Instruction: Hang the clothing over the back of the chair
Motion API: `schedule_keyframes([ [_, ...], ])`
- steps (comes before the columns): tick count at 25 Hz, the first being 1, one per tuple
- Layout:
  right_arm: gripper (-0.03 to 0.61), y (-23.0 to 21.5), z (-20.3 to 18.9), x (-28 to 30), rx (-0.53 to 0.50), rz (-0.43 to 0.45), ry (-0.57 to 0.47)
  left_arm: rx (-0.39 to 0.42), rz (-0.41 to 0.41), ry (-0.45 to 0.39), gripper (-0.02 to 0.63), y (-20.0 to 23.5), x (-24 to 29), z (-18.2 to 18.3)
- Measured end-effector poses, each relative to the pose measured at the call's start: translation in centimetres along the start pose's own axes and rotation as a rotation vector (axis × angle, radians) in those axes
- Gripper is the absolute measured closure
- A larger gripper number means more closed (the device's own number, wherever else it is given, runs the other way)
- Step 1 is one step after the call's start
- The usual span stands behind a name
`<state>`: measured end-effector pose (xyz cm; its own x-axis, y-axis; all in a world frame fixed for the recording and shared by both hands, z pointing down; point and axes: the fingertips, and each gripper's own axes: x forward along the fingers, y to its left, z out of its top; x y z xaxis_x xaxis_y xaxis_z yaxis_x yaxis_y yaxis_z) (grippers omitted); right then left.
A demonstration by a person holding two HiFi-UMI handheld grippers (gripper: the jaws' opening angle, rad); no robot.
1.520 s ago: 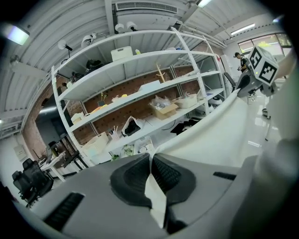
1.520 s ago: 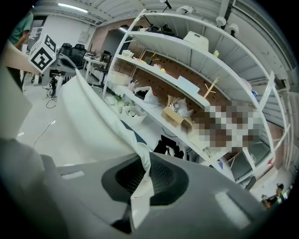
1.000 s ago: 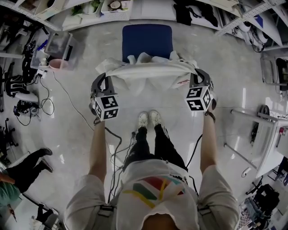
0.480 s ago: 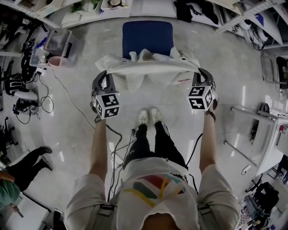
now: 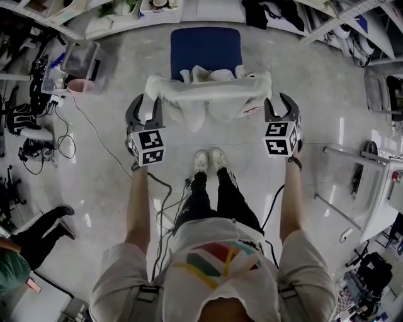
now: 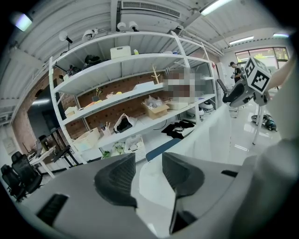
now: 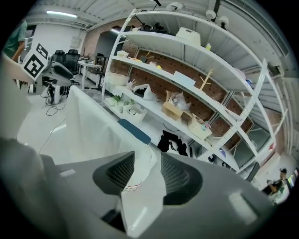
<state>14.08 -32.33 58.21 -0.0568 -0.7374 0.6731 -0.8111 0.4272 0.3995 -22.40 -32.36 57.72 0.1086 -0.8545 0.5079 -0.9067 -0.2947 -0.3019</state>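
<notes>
Draping over the chair (image 5: 206,47) back, the white clothing (image 5: 208,93) hangs level: left claw (image 5: 143,114) and right claw (image 5: 281,108) have just been opening, jaws wide, cloth edges loose between them. Pull the 2 claws evenly away from the chair, avoiding snags.

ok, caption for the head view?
White garment draped over the chair back; left gripper and right gripper have just opened, its ends loose between their jaws.

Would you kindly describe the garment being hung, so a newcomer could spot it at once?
Find the chair with the blue seat, ahead of the person's white shoes. Across its back lies the garment: a white, crumpled cloth, unlike the dark clothing on the shelf beyond.
</notes>
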Motion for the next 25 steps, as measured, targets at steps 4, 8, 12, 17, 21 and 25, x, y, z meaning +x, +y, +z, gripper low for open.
schedule_keyframes([
  [4, 0.403, 0.2, 0.2, -0.4, 0.004, 0.001, -0.008, 0.003, -0.010, -0.007, 0.449, -0.7, -0.1, 0.6],
  [8, 0.404, 0.4, 0.2, -1.0, 0.008, 0.004, -0.015, -0.003, -0.014, -0.008, 0.449, -1.2, -0.6, 0.7],
  [12, 0.405, 0.2, 0.4, -1.3, 0.004, 0.003, -0.020, -0.010, -0.011, -0.008, 0.449, -1.2, -0.9, 0.9],
  [17, 0.419, -0.7, 1.7, -2.0, 0.003, -0.017, -0.055, -0.021, -0.011, -0.023, 0.449, -0.9, -1.3, 1.8],
  [21, 0.513, -2.2, 3.6, -2.9, -0.012, -0.098, -0.102, -0.034, 0.007, -0.045, 0.452, -0.3, -1.7, 3.8],
  [25, 0.572, -3.8, 6.2, -4.0, 0.003, -0.164, -0.161, -0.041, 0.057, -0.095, 0.588, 0.3, -2.3, 6.5],
])
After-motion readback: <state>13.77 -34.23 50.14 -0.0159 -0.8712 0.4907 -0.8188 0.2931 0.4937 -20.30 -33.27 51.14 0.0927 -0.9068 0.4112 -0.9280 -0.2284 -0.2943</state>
